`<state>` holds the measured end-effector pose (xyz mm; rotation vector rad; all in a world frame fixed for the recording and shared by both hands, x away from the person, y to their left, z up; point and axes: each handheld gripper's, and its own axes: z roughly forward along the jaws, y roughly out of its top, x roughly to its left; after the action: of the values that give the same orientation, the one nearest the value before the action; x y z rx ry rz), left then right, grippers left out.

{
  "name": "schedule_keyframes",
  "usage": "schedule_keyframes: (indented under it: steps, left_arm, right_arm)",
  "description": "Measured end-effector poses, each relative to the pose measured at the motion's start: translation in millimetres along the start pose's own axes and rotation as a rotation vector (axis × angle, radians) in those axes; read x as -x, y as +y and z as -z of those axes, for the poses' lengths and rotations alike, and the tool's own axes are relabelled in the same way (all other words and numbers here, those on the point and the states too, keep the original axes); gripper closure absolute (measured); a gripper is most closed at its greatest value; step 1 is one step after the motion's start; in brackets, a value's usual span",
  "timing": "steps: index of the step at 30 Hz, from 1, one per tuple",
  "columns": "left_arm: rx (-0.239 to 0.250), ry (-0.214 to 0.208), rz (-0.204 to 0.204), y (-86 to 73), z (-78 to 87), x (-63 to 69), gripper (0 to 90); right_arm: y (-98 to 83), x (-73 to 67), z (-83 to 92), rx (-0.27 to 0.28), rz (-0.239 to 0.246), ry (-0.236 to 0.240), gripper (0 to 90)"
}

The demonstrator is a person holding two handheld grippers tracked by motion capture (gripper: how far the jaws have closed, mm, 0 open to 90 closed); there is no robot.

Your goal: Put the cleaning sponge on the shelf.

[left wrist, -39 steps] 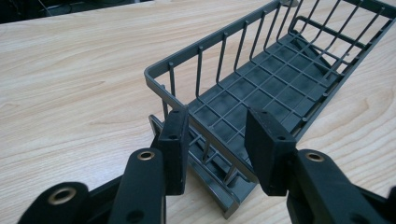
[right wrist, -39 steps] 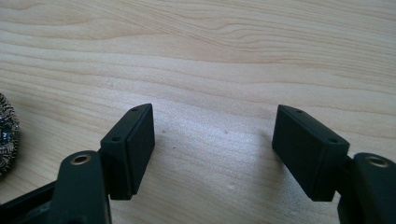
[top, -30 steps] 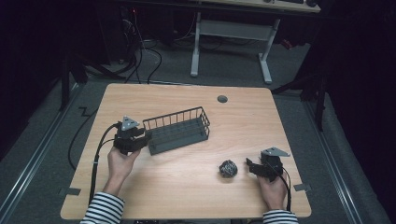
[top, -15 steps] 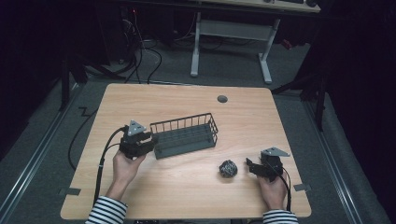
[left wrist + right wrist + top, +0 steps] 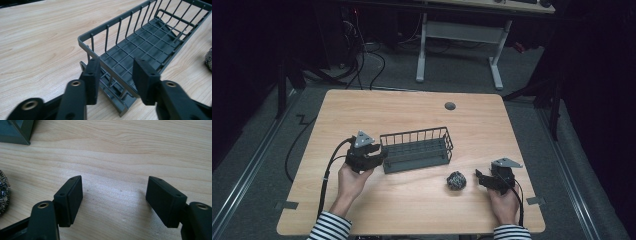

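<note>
Left claw (image 5: 116,77) just spreading astride the wire basket (image 5: 150,37) end wall — right claw (image 5: 120,202) spread, empty.

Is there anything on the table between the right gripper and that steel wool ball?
Nothing visible. The right gripper stands open beside the scouring ball, with bare table between them; the wire basket sits farther back.

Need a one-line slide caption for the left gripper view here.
Left gripper with black jaws just opening, astride the end rim of a dark grey wire basket on the light wooden table.
</note>
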<state>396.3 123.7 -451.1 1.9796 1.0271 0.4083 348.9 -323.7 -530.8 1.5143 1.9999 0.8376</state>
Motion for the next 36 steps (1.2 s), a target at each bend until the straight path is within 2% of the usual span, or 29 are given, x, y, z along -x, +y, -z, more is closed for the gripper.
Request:
schedule_keyframes:
  steps: [3,5,9,19,26,29,36]
  left_arm:
    - [0.033,-0.002,0.023,1.3,4.8,-3.6,49.2]
    - [0.052,0.004,0.033,1.9,9.0,-6.7,47.0]
    - [0.057,0.020,0.041,-0.3,15.0,-12.4,41.9]
    - [0.105,0.064,0.090,-19.9,37.5,-35.8,38.6]
    - [0.091,0.085,0.111,-37.2,41.0,-46.5,37.9]
    - [0.076,0.071,0.137,-45.0,40.3,-51.6,37.9]
    - [0.059,0.086,0.161,-59.2,36.9,-56.5,37.8]
  right_arm:
    - [0.0,0.0,0.0,0.000,-0.001,0.000,29.8]
    - [0.0,0.0,0.0,0.000,0.000,0.000,29.8]
    - [0.0,0.0,0.0,0.000,-0.001,0.000,29.8]
    - [0.0,0.0,0.0,0.000,0.000,0.000,29.8]
    - [0.0,-0.2,0.1,-0.001,-0.001,0.001,29.9]
    - [0.0,-0.2,0.1,-0.001,-0.001,0.001,29.8]
    - [0.0,-0.3,0.1,-0.001,-0.002,0.000,29.8]
